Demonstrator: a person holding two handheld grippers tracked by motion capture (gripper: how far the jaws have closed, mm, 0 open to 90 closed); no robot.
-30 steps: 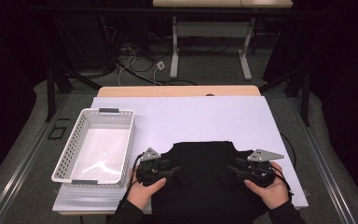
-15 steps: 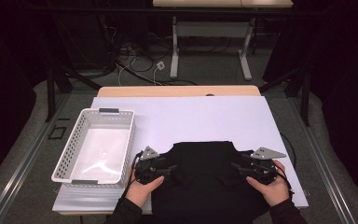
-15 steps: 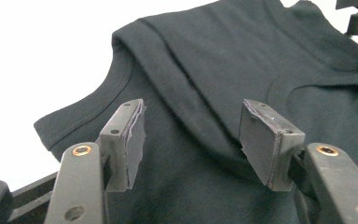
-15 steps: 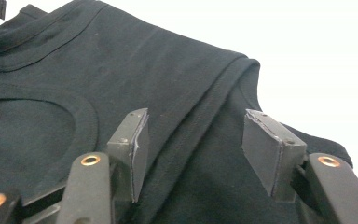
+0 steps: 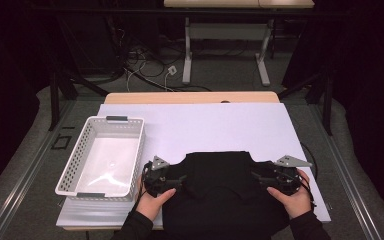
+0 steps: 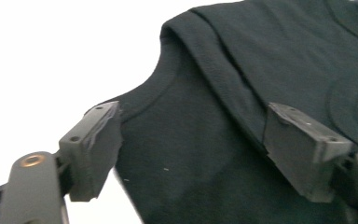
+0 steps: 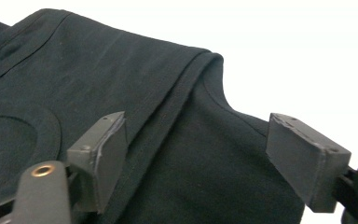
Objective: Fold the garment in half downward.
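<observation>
High view — soft black knit garment (image 5: 225, 195), folded, hem-stitched.

Surface: a white sheet (image 5: 215, 125) covers the wooden-edged surface (image 5: 190, 97).
Garment: a black fabric garment (image 5: 225, 192) lies flat at the near edge, its far part folded over.
Left gripper: the black left gripper (image 5: 179, 179) with a grey three-cornered plate sits at the garment's left edge; its jaws have just been opening, with the fabric edge at their tips.
Right gripper: the black right gripper (image 5: 258, 177) sits at the garment's right edge; its jaws have just been opening as well.
Hands: the left hand (image 5: 155, 200) and right hand (image 5: 292, 197) hold the grippers from below.
Basket: a white perforated plastic basket (image 5: 75, 165) stands left of the garment, apart from it.
</observation>
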